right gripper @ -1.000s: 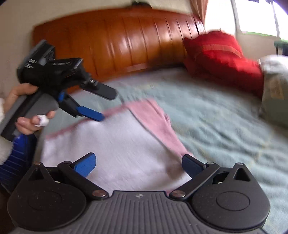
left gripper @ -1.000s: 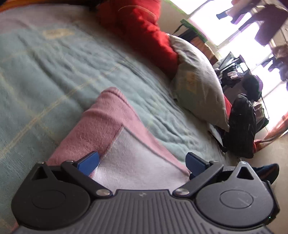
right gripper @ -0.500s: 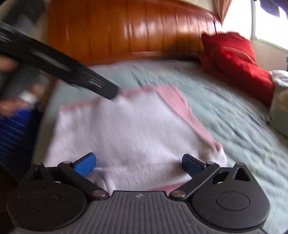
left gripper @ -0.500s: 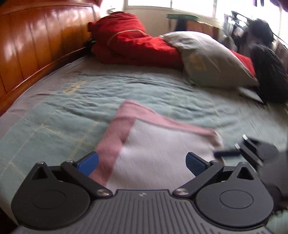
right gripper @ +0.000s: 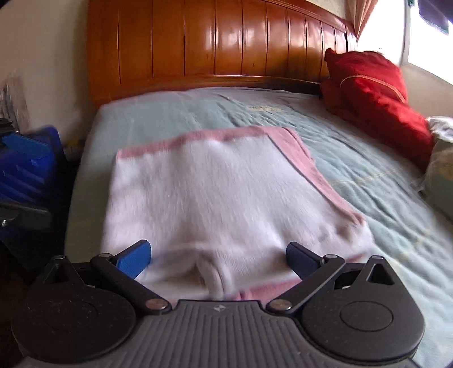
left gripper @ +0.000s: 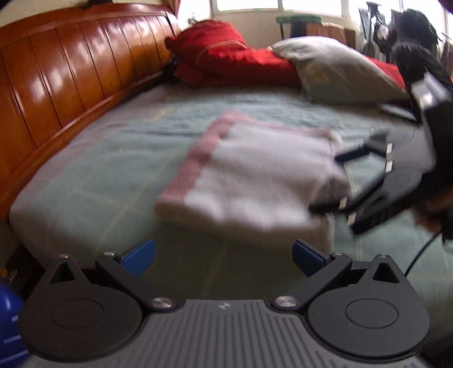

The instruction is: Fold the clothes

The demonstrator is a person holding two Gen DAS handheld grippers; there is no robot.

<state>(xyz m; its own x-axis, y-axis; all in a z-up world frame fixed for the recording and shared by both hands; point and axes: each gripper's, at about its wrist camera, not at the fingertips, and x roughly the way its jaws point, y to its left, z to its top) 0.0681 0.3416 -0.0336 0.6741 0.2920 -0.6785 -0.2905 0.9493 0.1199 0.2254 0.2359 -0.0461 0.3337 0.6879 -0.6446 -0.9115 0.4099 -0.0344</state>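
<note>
On the green bed (right gripper: 354,169), below the wooden headboard (right gripper: 226,42), lies the folded white-and-pink towel (right gripper: 220,198). Right claw (right gripper: 218,259) is spread over the towel's near edge; left claw (left gripper: 223,256) spread, just short of it.

White towel (right gripper: 215,198), pink-edged; pale green bedspread (right gripper: 368,175).

Window glare (left gripper: 283,5), motion blur, fisheye
</note>
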